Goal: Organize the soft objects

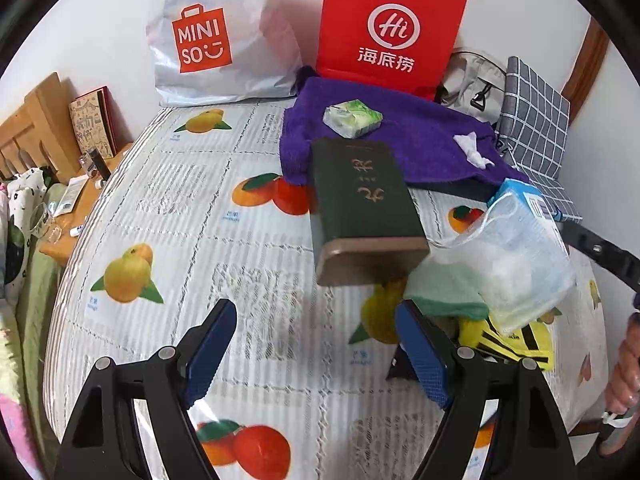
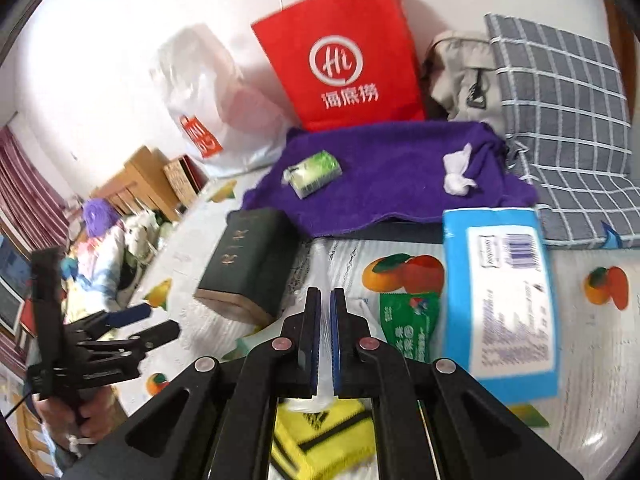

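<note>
Two grippers here. The clear plastic bag [image 1: 516, 264] hangs at the right of the left wrist view, pinched in the right gripper [image 2: 325, 304], whose jaws are clamped tight on it. The left gripper [image 1: 316, 354] points steeply down, spread wide and empty, over the fruit-print bed [image 1: 168, 208]. Only the right view shows the blue tissue pack [image 2: 500, 296] flat.

Bedroom — mattress [image 1: 192, 200], wooden headboard [image 1: 32, 128]

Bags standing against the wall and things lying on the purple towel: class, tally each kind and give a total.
Red paper bag: 1
White plastic bag: 1
Green tissue pack on the purple towel: 1
Crumpled white tissue on the towel: 1
Total: 4
</note>
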`<move>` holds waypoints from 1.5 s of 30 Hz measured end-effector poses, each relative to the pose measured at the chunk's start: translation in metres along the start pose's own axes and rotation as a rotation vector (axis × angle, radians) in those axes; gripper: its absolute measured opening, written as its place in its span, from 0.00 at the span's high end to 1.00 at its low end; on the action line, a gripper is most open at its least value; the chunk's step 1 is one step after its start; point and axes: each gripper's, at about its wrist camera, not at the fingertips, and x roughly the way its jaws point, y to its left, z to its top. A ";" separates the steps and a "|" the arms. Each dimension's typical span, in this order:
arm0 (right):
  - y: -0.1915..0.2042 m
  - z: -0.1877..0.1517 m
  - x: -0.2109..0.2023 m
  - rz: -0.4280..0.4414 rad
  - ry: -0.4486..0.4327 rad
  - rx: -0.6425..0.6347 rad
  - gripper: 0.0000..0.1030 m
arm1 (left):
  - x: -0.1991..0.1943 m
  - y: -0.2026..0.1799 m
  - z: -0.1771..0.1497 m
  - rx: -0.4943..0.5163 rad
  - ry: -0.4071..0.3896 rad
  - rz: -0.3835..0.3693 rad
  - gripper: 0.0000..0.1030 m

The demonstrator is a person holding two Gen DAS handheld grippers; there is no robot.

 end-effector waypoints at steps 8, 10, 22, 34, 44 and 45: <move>-0.019 -0.037 -0.033 -0.050 0.023 -0.003 0.91 | -0.009 -0.011 -0.017 -0.006 0.017 -0.013 0.22; -0.017 -0.045 -0.030 -0.065 0.036 -0.016 0.90 | -0.010 -0.013 -0.020 -0.006 0.019 -0.012 0.22; 0.024 -0.039 0.033 -0.192 0.072 -0.248 0.23 | -0.005 -0.012 -0.022 0.007 0.020 -0.005 0.22; 0.028 -0.056 0.056 -0.237 0.209 -0.336 0.82 | 0.003 -0.005 -0.019 -0.003 0.020 -0.016 0.22; 0.008 -0.063 -0.006 -0.164 0.080 -0.204 0.90 | -0.007 -0.009 -0.031 -0.014 0.024 -0.017 0.22; 0.006 -0.064 -0.012 -0.162 0.072 -0.196 0.90 | -0.009 -0.010 -0.033 -0.012 0.022 -0.018 0.22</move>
